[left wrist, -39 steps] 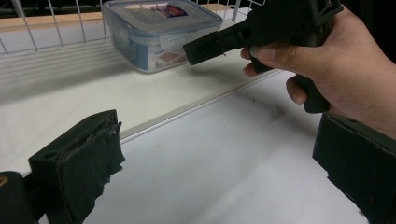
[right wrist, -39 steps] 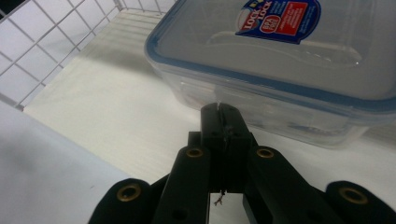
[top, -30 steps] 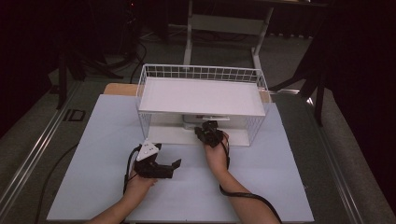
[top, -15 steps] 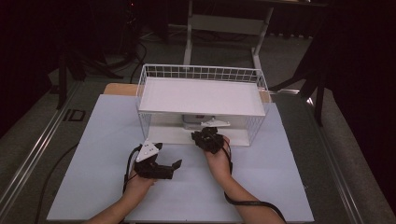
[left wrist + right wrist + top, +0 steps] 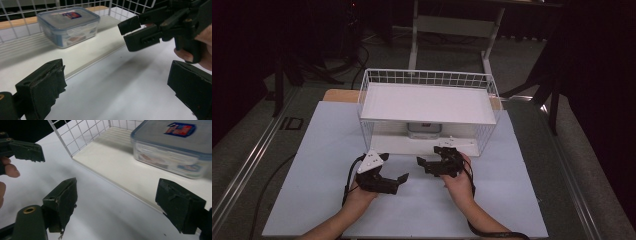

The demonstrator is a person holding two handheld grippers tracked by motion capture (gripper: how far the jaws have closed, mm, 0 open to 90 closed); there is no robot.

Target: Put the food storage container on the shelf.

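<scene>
A clear plastic food box with a blue-rimmed lid and a small label (image 5: pixel 424 130) (image 5: pixel 68 25) (image 5: pixel 172 147) stands on the bottom shelf of a white wire rack (image 5: pixel 429 102). My right gripper (image 5: pixel 423 165) (image 5: pixel 121 205) hovers over the table just in front of that shelf. Its jaws have just been opening and now stand wide apart with nothing between them. In the left gripper view the right gripper (image 5: pixel 135 32) is at the upper right. My left gripper (image 5: pixel 398 175) (image 5: pixel 115 87) rests low on the table to its left, open and empty, pointing toward the right gripper.
The rack's solid white top shelf (image 5: pixel 427 100) overhangs the box, and wire mesh (image 5: pixel 82 135) closes the sides. The white table top (image 5: pixel 512 190) extends in front of and beside the rack. Dark floor and stand legs (image 5: pixel 417 35) lie beyond.
My right gripper has drawn back from the rack's bottom shelf toward the person and to the left, and its jaws have spread apart. The left gripper has stayed put.
</scene>
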